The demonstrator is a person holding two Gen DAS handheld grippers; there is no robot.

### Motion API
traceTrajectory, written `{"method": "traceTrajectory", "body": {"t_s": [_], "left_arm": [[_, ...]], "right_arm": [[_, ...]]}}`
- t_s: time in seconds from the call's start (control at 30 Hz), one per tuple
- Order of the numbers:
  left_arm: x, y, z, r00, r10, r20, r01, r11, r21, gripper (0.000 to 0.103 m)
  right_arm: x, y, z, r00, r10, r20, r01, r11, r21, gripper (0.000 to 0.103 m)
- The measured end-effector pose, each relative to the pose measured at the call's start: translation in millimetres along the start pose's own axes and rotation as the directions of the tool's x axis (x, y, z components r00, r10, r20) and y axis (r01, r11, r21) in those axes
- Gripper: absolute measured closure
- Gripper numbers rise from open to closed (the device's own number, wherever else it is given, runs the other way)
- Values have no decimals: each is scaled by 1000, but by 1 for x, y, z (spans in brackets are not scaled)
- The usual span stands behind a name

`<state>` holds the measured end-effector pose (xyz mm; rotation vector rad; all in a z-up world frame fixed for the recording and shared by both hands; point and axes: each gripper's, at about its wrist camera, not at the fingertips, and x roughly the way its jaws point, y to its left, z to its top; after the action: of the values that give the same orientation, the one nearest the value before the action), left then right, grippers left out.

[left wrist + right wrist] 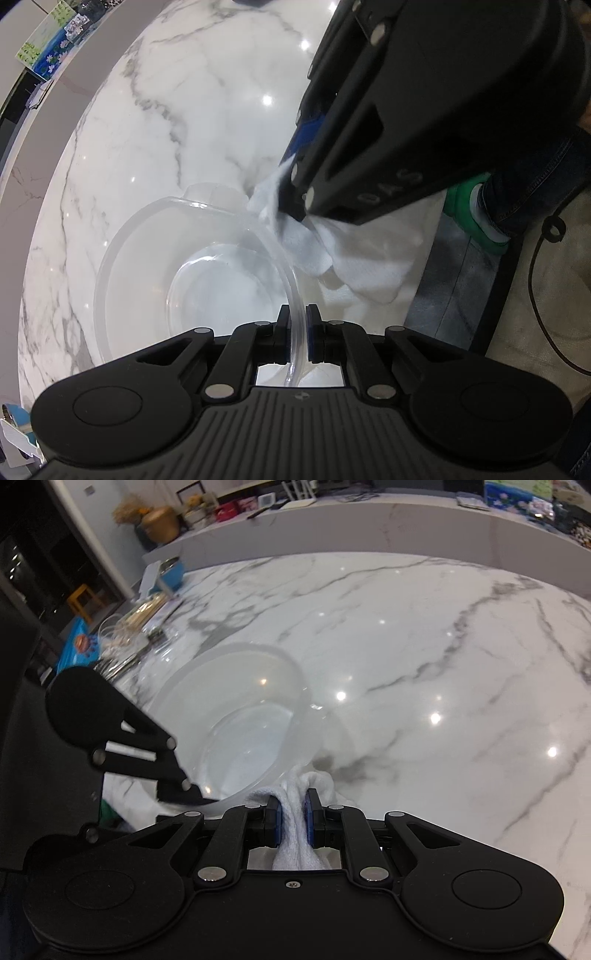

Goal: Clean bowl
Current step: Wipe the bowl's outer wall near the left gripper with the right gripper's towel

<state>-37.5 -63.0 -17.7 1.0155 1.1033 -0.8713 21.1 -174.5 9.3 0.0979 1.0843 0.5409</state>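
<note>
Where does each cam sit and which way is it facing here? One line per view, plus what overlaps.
Left wrist: on the left gripper, looking steeply down its fingers, shut on the clear bowl rim; shows the right gripper with the white cloth, plus a jeans leg and green shoe.
Right wrist: on the right gripper, tilted down across the marble counter, clamping the cloth at the bowl rim; left gripper at left.
Shared: bowl, cloth, counter, each other's gripper.
</note>
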Motion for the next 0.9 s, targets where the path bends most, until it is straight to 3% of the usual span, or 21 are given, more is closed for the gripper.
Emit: {"method": "traceTrajectory", "body": {"t_s": [0.2, 0.53, 0.63, 0.9], "left_arm": [[0, -2, 7, 1000, 5, 7, -5, 1000, -2, 96], [-6, -5, 18, 999, 44, 26, -43, 999, -5, 92], [-9, -5, 20, 998, 59, 22, -59, 998, -15, 89], [-22, -14, 17, 997, 73, 6, -74, 997, 38, 89]], "right_arm": [[-5, 8, -13, 999, 24, -27, -25, 999, -37, 92], [-32, -13, -25, 1000, -7, -12, 7, 1000, -24, 92], [-15, 12, -30, 1000, -15, -11, 15, 1000, -25, 92], [4, 31, -26, 1000, -18, -8, 18, 1000, -20, 92]]}}
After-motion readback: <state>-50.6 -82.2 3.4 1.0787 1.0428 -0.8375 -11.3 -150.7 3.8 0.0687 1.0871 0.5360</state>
